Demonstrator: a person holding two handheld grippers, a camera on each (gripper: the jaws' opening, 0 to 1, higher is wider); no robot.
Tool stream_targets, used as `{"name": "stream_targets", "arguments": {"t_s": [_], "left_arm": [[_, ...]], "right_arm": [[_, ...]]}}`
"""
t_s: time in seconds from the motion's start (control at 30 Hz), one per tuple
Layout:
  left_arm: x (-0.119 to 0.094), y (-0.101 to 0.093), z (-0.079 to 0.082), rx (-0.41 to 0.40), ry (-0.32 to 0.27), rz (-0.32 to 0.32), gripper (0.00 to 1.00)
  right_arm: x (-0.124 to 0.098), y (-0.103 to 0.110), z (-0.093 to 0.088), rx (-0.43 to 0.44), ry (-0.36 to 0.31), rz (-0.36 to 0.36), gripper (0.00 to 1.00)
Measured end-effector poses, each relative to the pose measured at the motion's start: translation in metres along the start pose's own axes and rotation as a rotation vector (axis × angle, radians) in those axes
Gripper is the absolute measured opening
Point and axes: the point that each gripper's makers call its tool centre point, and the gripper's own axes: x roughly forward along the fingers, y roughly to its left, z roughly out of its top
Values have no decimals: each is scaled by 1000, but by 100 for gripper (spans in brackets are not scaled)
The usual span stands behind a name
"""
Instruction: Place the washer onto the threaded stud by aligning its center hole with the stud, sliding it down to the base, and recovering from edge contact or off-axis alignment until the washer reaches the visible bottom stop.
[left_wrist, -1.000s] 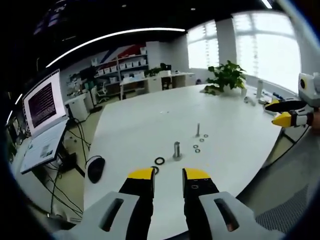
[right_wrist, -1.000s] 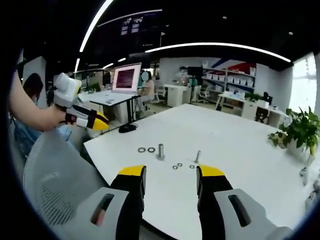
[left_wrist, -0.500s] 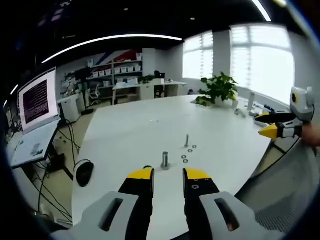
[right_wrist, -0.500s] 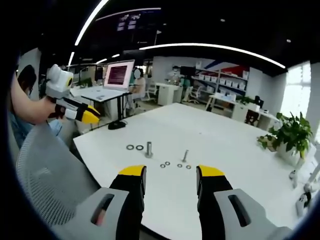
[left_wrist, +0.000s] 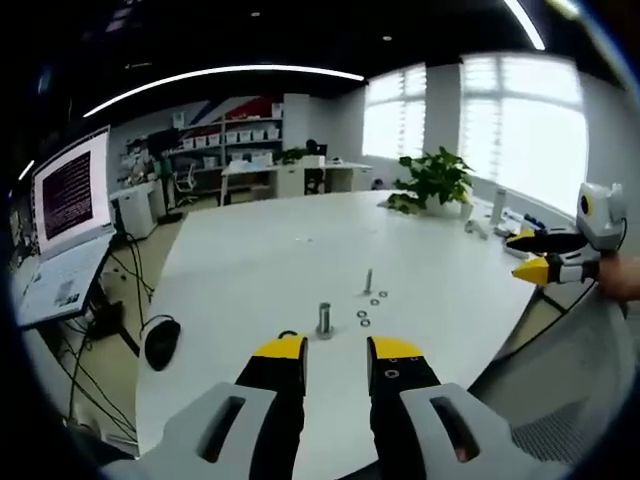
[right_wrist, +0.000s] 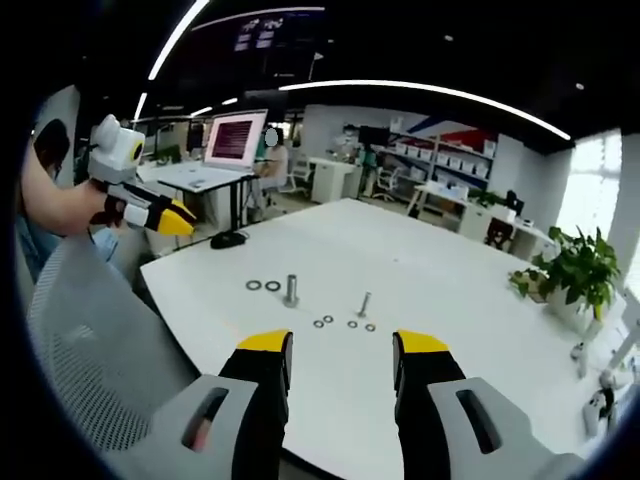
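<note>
On the white table (left_wrist: 260, 260) stand a thick stud (left_wrist: 324, 320) and, beyond it, a thin threaded stud (left_wrist: 368, 281). Small washers (left_wrist: 363, 315) lie between them. The right gripper view has the thick stud (right_wrist: 291, 290), the thin stud (right_wrist: 364, 304), two large washers (right_wrist: 263, 286) and several small washers (right_wrist: 328, 320). My left gripper (left_wrist: 338, 350) hangs open and empty short of the table edge, and appears held in a hand at the left (right_wrist: 150, 212). My right gripper (right_wrist: 342, 345) is open and empty, also seen at the right (left_wrist: 535, 255).
An open laptop (left_wrist: 62, 225) and a black mouse (left_wrist: 160, 343) sit left of the table. A potted plant (left_wrist: 435, 178) stands at the far end. A grey mesh chair (right_wrist: 90, 350) is near the table's front edge. Desks and shelves fill the room behind.
Both cameras have drifted back and swung a little, so the studs and washers look smaller and farther away. Both grippers stay open and empty. Nothing on the table has moved.
</note>
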Motion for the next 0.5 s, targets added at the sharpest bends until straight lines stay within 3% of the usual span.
{"name": "stream_targets", "arguments": {"t_s": [0.17, 0.23, 0.4, 0.5], "left_arm": [[6, 5, -4, -55, 23, -6, 23], [9, 5, -9, -114, 46, -18, 25], [22, 21, -16, -188, 66, -6, 25], [29, 29, -19, -191, 78, 7, 25]], "right_arm": [[-3, -2, 7, 16, -32, -3, 39], [-3, -3, 7, 11, -34, -7, 40], [-2, -3, 5, 3, -27, -9, 42], [-2, -3, 6, 1, -28, -9, 43]]}}
